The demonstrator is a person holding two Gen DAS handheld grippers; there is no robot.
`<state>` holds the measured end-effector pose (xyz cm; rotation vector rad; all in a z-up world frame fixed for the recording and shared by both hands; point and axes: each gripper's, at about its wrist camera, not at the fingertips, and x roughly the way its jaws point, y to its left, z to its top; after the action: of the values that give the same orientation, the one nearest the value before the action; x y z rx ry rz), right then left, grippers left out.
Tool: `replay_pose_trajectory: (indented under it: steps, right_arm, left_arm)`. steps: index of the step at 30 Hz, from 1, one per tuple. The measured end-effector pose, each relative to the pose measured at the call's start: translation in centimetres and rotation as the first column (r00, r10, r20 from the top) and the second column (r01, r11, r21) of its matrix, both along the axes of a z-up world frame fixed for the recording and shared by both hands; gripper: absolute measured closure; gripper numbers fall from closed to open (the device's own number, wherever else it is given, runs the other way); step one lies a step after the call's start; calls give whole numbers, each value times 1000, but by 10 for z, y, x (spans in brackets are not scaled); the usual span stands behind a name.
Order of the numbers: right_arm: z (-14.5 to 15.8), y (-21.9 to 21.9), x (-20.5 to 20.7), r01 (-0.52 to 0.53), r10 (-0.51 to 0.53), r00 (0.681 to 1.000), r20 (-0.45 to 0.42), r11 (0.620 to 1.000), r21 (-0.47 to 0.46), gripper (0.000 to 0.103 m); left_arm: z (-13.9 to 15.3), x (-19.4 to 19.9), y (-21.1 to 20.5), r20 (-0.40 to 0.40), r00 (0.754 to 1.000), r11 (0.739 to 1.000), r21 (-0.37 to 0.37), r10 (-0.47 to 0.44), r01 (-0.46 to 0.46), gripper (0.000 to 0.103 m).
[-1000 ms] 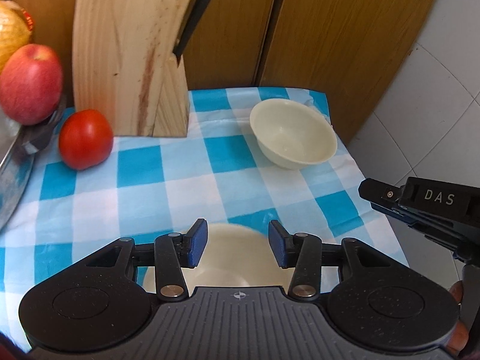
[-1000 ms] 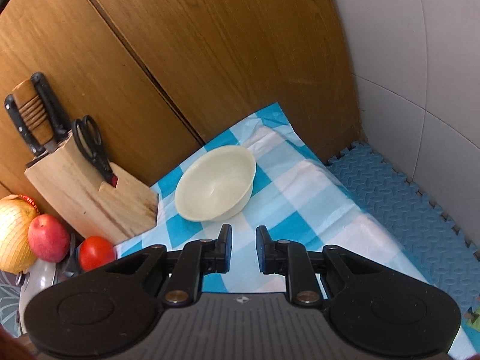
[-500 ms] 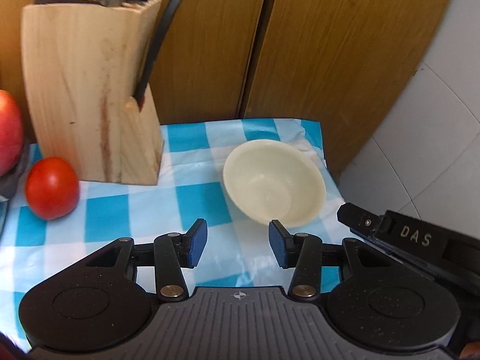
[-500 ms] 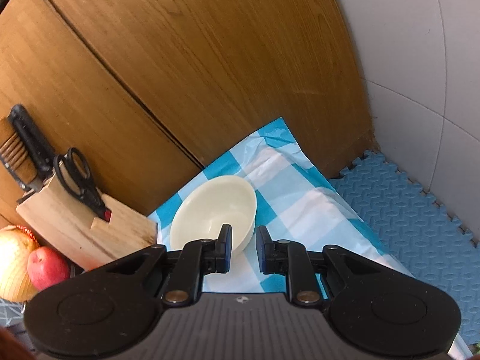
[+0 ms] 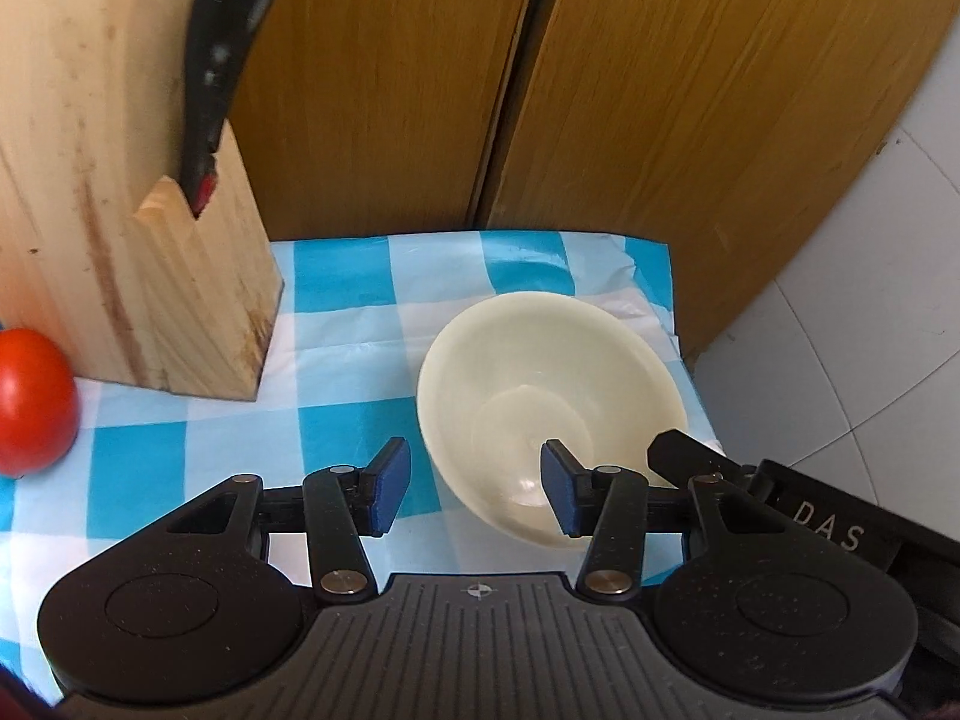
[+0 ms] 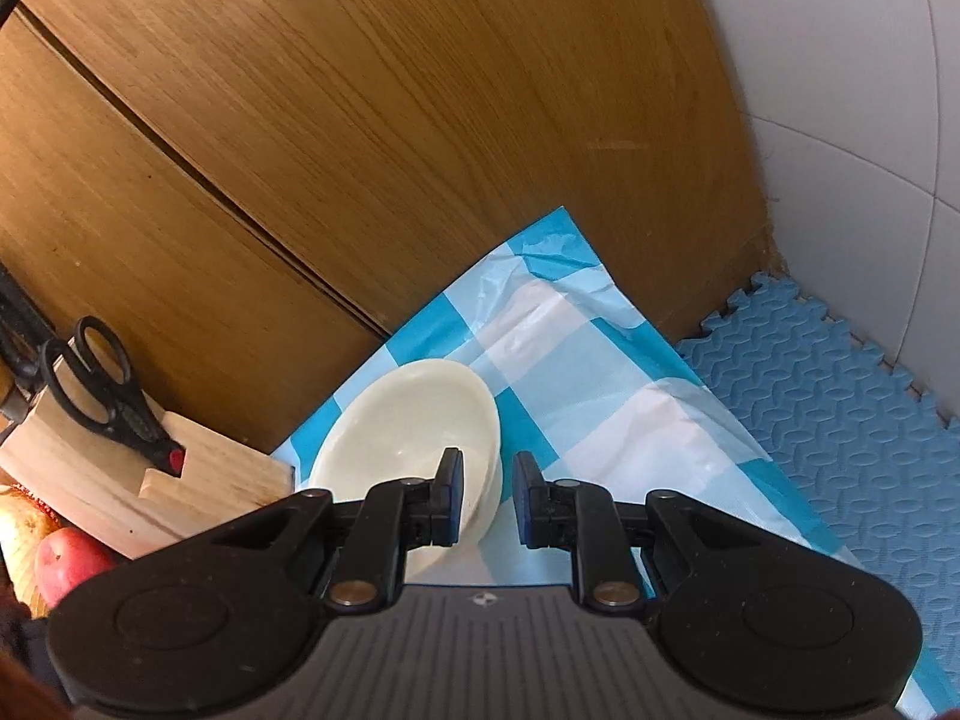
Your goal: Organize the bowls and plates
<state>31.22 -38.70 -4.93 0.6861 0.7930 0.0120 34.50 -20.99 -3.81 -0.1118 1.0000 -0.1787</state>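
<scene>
A cream bowl [image 5: 540, 384] stands upright on the blue-and-white checked cloth [image 5: 336, 420] near the table's back right corner. My left gripper [image 5: 474, 495] is open. The bowl's near left rim lies between its blue pads, the right pad over the bowl's inside, and neither pad presses on it. In the right wrist view the bowl [image 6: 408, 420] sits just ahead. My right gripper [image 6: 489, 498] is open only a narrow gap, astride the bowl's right rim without pinching it. One of the right gripper's fingers [image 5: 678, 453] shows at the bowl's right edge.
A wooden knife block [image 5: 120, 228] with black scissors [image 6: 102, 396] stands left of the bowl, with a tomato [image 5: 33, 402] and an apple [image 6: 66, 564] further left. Wooden cabinet doors [image 5: 660, 108] close the back. The table ends right of the bowl, above a blue foam mat [image 6: 840, 420].
Both grippers moved forward and down to the far bowl, which now lies at their fingertips. A second cream dish under the left gripper a second ago has left the view.
</scene>
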Motion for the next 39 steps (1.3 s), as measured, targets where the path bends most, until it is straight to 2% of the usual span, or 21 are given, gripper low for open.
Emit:
replay_pose_trajectory:
  steps: [2, 5, 7, 9, 12, 21, 27, 34, 39]
  right_arm:
    - [-3, 2, 3, -5, 5, 1000, -2, 1000, -2, 85]
    - [-7, 7, 7, -6, 6, 1000, -15, 1000, -14, 85]
    - [-9, 9, 8, -21, 21, 1000, -22, 1000, -9, 88]
    - [-9, 11, 8, -31, 30, 999, -23, 999, -29, 92]
    - [-8, 10, 6, -31, 31, 999, -27, 999, -34, 92]
    - [10, 11, -7, -40, 40, 999, -4, 998, -51, 92]
    - [33, 14, -21, -50, 52, 998, 22, 997, -66, 92]
    - [76, 24, -51, -60, 68, 994, 91, 994, -94, 92]
    - [114, 32, -91, -54, 74, 983, 166, 991, -119, 92]
  left_arm:
    - [-3, 2, -1, 0, 1000, 1000, 7, -4, 4, 51]
    - [-7, 5, 0, -14, 1000, 1000, 6, 1, -1, 60]
    - [-11, 6, -1, -25, 1000, 1000, 14, -8, 8, 64]
    - [-14, 5, -3, -29, 999, 999, 31, -21, 22, 72]
    - [-15, 2, -3, -23, 999, 999, 37, -29, 30, 74]
    - [3, -15, -6, 28, 998, 996, 63, -61, 60, 75]
    - [24, -33, -3, 53, 996, 996, 53, -70, 67, 73]
    - [64, -66, 7, 122, 989, 996, 41, -80, 75, 72]
    - [93, -98, 18, 161, 983, 996, 11, -87, 86, 70]
